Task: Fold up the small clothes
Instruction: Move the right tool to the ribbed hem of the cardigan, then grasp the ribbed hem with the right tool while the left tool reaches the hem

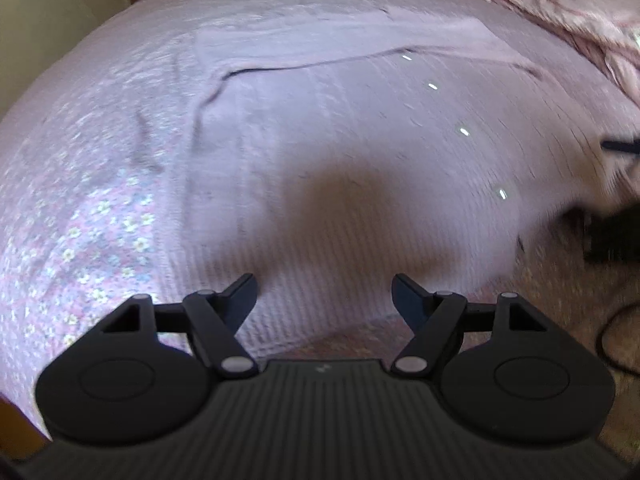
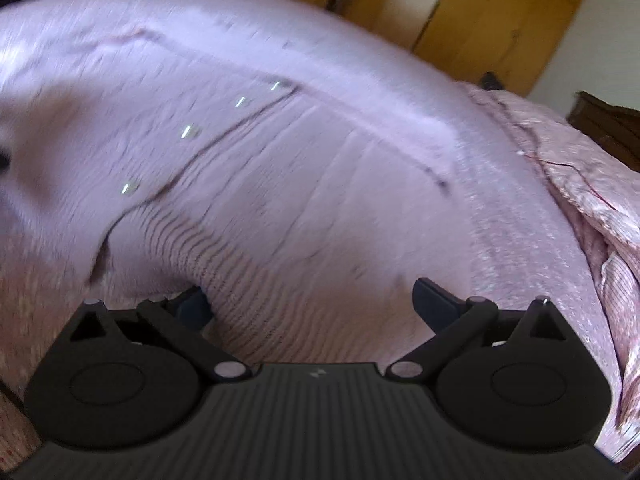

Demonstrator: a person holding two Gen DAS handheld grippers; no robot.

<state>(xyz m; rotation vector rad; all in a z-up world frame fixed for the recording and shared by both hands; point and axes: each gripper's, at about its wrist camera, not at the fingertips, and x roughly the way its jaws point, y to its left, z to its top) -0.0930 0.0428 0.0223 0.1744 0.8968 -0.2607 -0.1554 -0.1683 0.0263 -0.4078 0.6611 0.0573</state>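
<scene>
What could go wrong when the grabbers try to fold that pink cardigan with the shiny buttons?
Both views are blurred, so a grab could miss the hem.
The cardigan nearly matches the pink bedcover; the open left gripper might pinch both.
The open right gripper has knit bunched against one finger, so it may snag or fold crooked.

The left gripper (image 1: 324, 294) is black plastic. It has round sides, silver screws and a ridged middle. The right gripper (image 2: 310, 300) looks the same.

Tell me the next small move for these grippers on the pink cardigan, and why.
Probably close the right gripper: its jaws stand open with a raised ridge of the cardigan between them, beside one finger. The left gripper is open too, over the hem, holding nothing. Blur makes contact uncertain.
</scene>
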